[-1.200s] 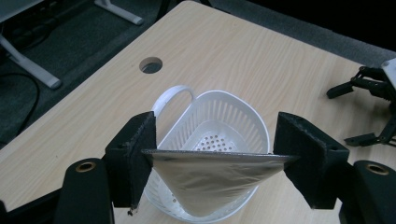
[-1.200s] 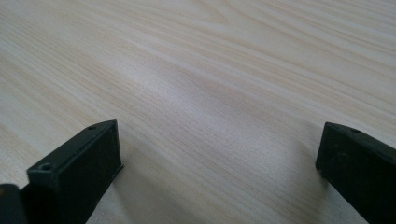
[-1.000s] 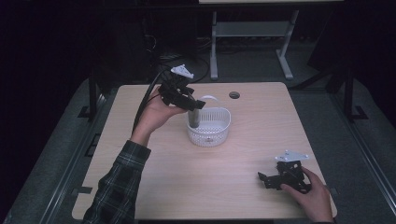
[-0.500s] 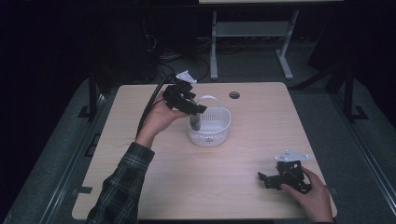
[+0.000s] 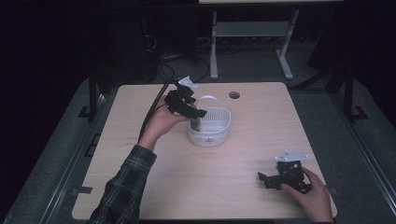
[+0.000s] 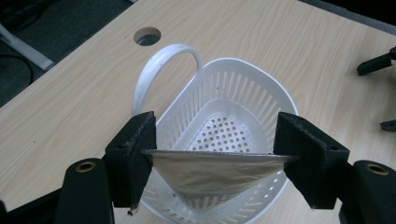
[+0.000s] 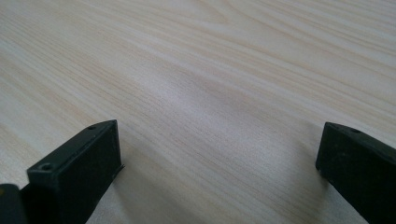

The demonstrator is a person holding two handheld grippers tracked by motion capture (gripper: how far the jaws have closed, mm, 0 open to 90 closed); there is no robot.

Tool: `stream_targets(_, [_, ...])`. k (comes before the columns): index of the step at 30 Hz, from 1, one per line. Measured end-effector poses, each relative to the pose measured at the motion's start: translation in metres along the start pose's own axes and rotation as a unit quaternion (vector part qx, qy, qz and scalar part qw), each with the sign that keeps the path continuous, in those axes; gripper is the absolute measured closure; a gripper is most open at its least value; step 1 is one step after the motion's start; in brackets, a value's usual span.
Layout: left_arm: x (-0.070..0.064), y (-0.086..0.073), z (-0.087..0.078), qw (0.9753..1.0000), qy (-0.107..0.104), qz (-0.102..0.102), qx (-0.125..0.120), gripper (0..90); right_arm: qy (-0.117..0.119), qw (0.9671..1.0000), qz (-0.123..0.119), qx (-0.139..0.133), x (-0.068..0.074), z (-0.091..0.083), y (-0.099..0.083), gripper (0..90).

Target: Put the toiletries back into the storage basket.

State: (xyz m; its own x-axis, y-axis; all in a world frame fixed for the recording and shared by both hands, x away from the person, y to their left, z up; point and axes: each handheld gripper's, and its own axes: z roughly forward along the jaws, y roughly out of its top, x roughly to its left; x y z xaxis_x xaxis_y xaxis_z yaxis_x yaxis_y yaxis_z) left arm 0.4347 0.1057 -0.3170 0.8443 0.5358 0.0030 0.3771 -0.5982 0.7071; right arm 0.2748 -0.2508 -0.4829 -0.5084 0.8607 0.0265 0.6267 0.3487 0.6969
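Note:
A white slotted plastic basket (image 5: 219, 133) with a loop handle (image 6: 159, 60) stands on the wooden table (image 5: 261, 126), left of the middle. My left gripper (image 5: 198, 114) hangs over the basket's left rim, shut on a flat silvery foil pouch (image 6: 215, 172). The pouch is pinched by its top edge between the two pads, and its body hangs down into the basket (image 6: 243, 70). My right gripper (image 5: 264, 179) rests low on the table near the front right corner. Its jaws stand wide open over bare wood in the right gripper view (image 7: 219, 158).
A round cable hole (image 5: 234, 95) sits in the tabletop behind the basket. A white-legged stand (image 5: 252, 32) rises on the floor beyond the table's far edge. Bare wood runs between the basket and the right gripper.
The left gripper has moved right and lower with the pouch, from beside the basket's left rim to over it. The right gripper has stayed put.

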Motion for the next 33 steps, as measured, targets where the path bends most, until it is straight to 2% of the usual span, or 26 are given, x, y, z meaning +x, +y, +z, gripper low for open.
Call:
stream_targets(18, [0.002, -0.013, 0.016, 0.9999, 0.007, -0.004, 0.013, 29.6, 0.0, 1.0, 0.0, 0.0, 0.0, 0.0, 0.0, 0.0])
stream_targets(31, [0.001, -0.02, 0.026, 0.9997, 0.003, -0.004, 0.024, 29.6, 0.0, 1.0, 0.0, 0.0, 0.0, 0.0, 0.0, 0.0])
stream_targets(33, [0.001, -0.021, 0.027, 0.9998, 0.003, -0.004, 0.02, 29.6, 0.0, 1.0, 0.0, 0.0, 0.0, 0.0, 0.0, 0.0])
